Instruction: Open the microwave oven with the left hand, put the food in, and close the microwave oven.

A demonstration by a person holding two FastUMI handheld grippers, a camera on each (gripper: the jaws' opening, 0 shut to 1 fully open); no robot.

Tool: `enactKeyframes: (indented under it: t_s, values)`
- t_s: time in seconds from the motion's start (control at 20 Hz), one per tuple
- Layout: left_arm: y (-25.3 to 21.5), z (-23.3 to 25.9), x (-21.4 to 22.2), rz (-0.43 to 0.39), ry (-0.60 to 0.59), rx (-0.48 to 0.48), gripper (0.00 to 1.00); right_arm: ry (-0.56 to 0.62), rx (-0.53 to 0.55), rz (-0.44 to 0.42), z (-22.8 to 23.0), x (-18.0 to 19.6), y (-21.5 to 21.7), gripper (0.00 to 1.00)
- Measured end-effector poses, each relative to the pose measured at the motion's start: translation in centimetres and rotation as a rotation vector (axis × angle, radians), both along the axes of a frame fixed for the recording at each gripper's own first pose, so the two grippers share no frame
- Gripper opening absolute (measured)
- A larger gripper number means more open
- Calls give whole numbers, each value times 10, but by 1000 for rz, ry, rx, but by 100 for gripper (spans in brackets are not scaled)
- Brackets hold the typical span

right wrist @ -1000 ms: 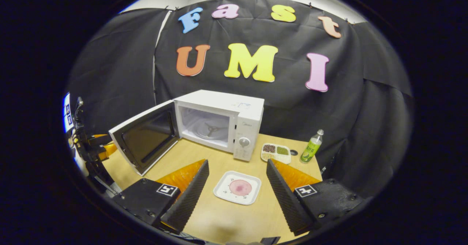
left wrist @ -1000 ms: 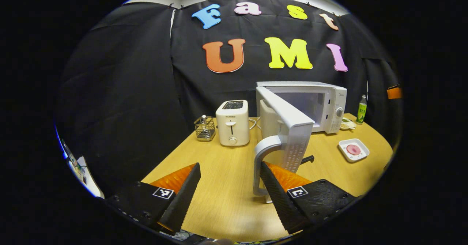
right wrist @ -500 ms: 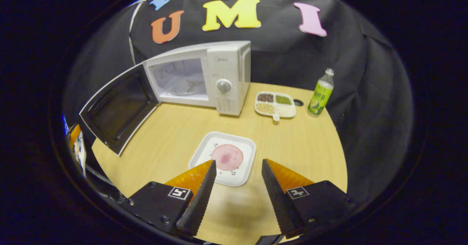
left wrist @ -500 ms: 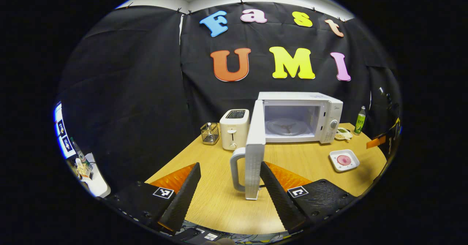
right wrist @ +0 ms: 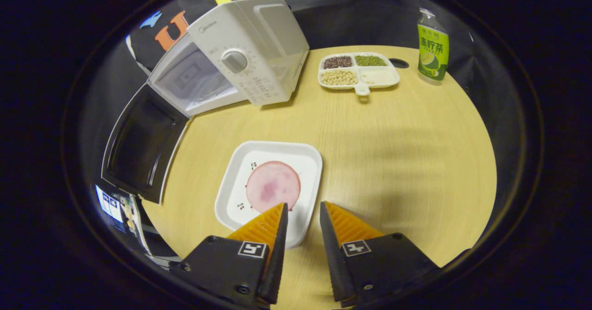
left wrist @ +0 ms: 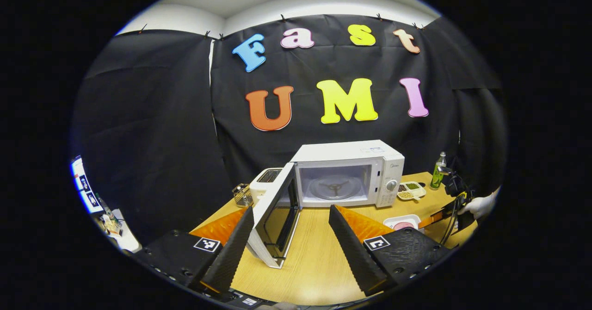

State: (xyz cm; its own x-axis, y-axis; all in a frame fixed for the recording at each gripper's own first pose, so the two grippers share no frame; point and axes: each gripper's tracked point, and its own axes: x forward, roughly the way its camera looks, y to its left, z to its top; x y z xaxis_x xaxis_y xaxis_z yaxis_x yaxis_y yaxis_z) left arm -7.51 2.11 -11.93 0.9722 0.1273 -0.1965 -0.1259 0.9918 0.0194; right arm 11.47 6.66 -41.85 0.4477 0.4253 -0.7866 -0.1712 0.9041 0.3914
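Note:
The white microwave point(left wrist: 347, 171) stands at the back of the table, and its door point(left wrist: 277, 217) is swung wide to the left, showing the turntable inside. My left gripper point(left wrist: 291, 212) is open, back from the door and touching nothing. In the right gripper view the microwave point(right wrist: 249, 46) and its open door point(right wrist: 143, 143) lie to the upper left. A white square plate point(right wrist: 231, 199) carries a round pink slice of food point(right wrist: 273, 186). My right gripper point(right wrist: 303, 206) hovers at the plate's near right corner. Its fingers are narrowed with a gap left, one over the plate and one beside it.
A divided tray of beans point(right wrist: 356, 69) and a green bottle point(right wrist: 432, 46) stand behind the plate on the wooden table point(right wrist: 393, 162). A toaster point(left wrist: 266, 176) and a wire basket point(left wrist: 240, 194) sit left of the microwave. A hand point(left wrist: 481, 206) shows far right.
My left gripper let go of the door handle and drew back, and the door now stands wide. My right gripper dropped toward the plate and its fingers narrowed.

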Motion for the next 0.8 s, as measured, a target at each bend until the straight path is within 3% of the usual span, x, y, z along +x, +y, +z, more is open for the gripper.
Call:
enactKeyframes:
  t_s: [0.1, 0.15, 0.2, 0.25, 0.3, 0.35, 0.65, 0.8]
  values:
    - [-13, 7, -1, 5, 0, 3, 96, 47, 31, -3, -6, 3, 5, 27]
    - [-19, 7, 1, 0, 3, 1, 96, 62, 42, -7, -7, 3, 4, 33]
    - [-25, 6, 2, -9, 9, 1, 97, 70, 34, -12, -9, 6, 3, 19]
    - [-28, 6, 3, -19, 10, 5, 97, 74, 21, -16, -10, 7, 1, 26]
    - [-29, 7, 5, -28, 11, 11, 97, 84, 6, -22, -12, 7, -2, 22]
    - [-29, 8, 9, -38, 6, 16, 96, 98, -4, -35, -13, 7, -3, 10]
    - [-25, 11, 31, -135, -28, 15, 97, 130, 55, -99, -5, 5, 7, 0]
    - [-22, 8, 35, -192, -24, 29, 96, 59, 89, -140, 21, 6, 16, 4]
